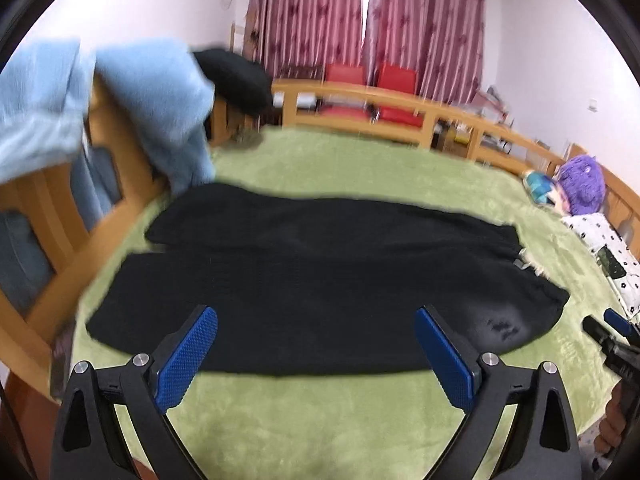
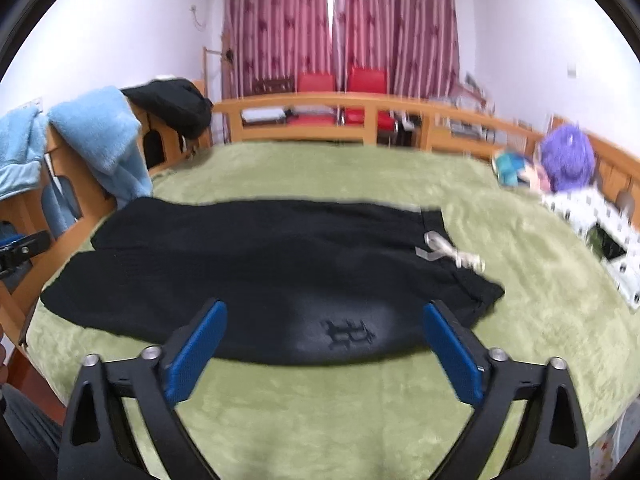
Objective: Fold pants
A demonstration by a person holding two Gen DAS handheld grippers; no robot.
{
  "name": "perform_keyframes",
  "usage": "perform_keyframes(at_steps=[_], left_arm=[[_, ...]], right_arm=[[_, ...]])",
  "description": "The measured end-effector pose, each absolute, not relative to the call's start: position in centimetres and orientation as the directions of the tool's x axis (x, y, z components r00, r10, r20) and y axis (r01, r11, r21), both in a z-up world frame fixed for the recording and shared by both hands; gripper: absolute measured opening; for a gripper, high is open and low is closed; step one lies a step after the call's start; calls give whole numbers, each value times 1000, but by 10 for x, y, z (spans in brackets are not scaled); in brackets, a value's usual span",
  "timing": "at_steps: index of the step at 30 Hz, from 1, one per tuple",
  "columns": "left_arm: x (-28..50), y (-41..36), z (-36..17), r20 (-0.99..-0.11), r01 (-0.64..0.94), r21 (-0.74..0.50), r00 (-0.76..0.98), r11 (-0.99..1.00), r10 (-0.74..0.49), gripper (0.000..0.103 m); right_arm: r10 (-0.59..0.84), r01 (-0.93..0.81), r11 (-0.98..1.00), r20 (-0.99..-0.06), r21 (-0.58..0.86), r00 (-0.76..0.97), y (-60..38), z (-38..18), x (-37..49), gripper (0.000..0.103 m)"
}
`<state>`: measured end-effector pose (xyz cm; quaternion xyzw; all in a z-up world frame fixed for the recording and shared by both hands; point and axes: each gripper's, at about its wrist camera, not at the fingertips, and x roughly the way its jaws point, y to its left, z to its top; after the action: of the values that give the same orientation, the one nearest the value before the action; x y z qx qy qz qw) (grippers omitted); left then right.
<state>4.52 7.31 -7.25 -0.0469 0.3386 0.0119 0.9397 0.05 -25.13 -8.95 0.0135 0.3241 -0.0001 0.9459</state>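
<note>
**Pants spread flat on the bed, both grippers released above the near edge**

Pants (image 2: 256, 264) – black, laid out lengthwise across the green bed (image 2: 360, 408) – lie with the two legs side by side, hems toward the bed's left rail, waistband toward its right half. The bed's blanket shows bare all round them, widest beyond the waistband. A wooden rail (image 2: 360, 120) runs along the bed's far side, with red chairs (image 2: 344, 100) and pink curtains (image 2: 340, 20) behind it. Over the rail at the bed's left hangs a light-blue towel (image 2: 100, 136), and a black garment (image 2: 172, 104) sits on the corner past it. At the bed's right end lie a spotted pillow (image 2: 600, 232) and a purple plush toy (image 2: 568, 160).

Left gripper (image 1: 316, 320) hangs over the pants' near edge at the leg half, jaws spread wide, nothing between the blue pads. Right gripper (image 2: 324, 316) hangs over the near edge at the waist half, also wide apart and empty, framing a dark logo (image 2: 348, 334) on the cloth. A pale drawstring (image 2: 444, 252) trails off the waistband onto the blanket.
</note>
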Motion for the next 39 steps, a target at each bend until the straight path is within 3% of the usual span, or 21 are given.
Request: perform_keyframes(at_steps=[5, 11, 24, 29, 31, 32, 33, 34, 35, 36, 39], left_arm=[[56, 115, -125, -716, -127, -161, 697, 979, -27, 99], [69, 168, -190, -776, -240, -264, 628, 934, -58, 99], [122, 242, -269, -778, -457, -430, 625, 778, -62, 97], [147, 240, -271, -779, -470, -407, 626, 783, -30, 95], [157, 240, -271, -786, -481, -389, 617, 786, -12, 83], [161, 239, -270, -793, -492, -371, 609, 787, 7, 71], [164, 238, -269, -802, -505, -351, 597, 788, 26, 62], [166, 237, -268, -813, -519, -326, 581, 790, 46, 45], [167, 245, -267, -818, -525, -314, 573, 791, 56, 19], [166, 249, -266, -821, -526, -304, 567, 795, 61, 11], [158, 257, -259, -805, -490, -368, 594, 790, -7, 10]], right_arm=[[17, 120, 981, -693, 149, 720, -306, -140, 18, 90], [43, 252, 929, -755, 270, 654, -355, -199, 34, 79], [112, 392, 816, -782, 425, 613, -393, -265, 104, 79], [79, 405, 813, -767, 420, 637, -394, -267, 137, 80], [67, 415, 805, -761, 423, 646, -397, -268, 149, 74], [52, 421, 809, -763, 410, 644, -397, -268, 154, 55], [27, 436, 813, -772, 386, 634, -398, -268, 157, 42], [10, 451, 811, -780, 373, 626, -400, -268, 158, 23], [38, 449, 794, -770, 410, 636, -405, -269, 157, 20], [71, 459, 753, -751, 472, 657, -413, -270, 150, 18], [125, 460, 698, -725, 550, 677, -429, -269, 129, 14]])
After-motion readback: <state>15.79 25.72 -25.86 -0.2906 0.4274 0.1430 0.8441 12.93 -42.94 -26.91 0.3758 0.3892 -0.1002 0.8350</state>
